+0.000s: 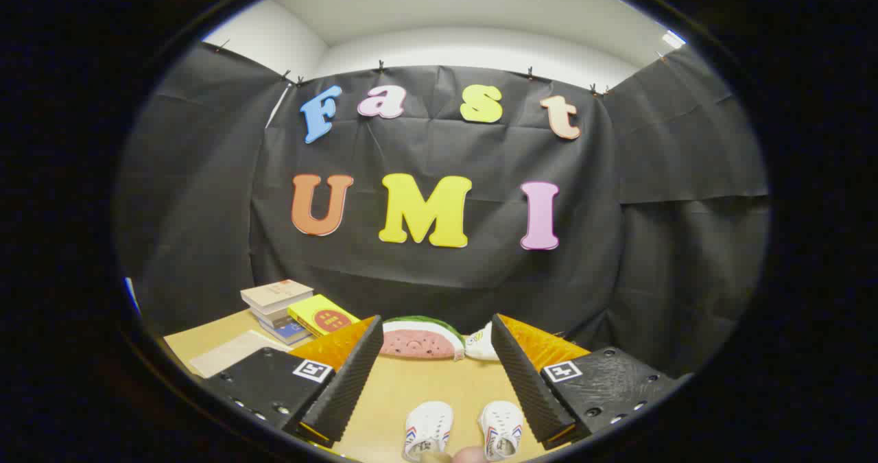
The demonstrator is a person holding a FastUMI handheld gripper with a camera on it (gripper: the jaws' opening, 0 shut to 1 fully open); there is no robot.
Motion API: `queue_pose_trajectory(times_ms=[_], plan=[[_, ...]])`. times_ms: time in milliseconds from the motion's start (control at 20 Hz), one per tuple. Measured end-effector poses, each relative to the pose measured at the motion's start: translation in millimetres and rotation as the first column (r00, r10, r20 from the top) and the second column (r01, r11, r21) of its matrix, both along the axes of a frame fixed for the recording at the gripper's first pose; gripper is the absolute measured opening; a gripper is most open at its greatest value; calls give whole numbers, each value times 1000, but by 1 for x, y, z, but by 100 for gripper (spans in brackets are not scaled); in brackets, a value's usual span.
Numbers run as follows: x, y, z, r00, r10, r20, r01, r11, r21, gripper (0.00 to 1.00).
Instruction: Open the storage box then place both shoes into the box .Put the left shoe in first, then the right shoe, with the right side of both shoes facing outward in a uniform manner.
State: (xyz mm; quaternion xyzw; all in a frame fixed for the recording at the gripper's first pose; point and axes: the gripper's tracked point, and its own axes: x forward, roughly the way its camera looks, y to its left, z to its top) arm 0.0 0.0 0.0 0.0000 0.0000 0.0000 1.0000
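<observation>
Two small white shoes with red and blue side stripes stand side by side on the tan table, toes pointing away from me: one shoe [428, 431] on the left, the other shoe [501, 429] on the right. Both lie low between my fingers, close in. My gripper [437, 353] is open, held above the table, with nothing between its fingers. The fingers [346, 381] stand wide apart either side of the shoes and touch neither.
Beyond the fingers a watermelon-slice cushion [420, 338] rests at the table's far edge, a white object [481, 344] beside it. A stack of books [278, 304] with a yellow book [321, 315] lies at the far left. A flat card [230, 353] lies nearer.
</observation>
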Motion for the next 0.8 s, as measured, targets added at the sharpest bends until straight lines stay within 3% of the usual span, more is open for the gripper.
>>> queue_pose_trajectory(times_ms=[800], plan=[[-17, 35, 13, 999, 42, 3, -42, 999, 9, 95]])
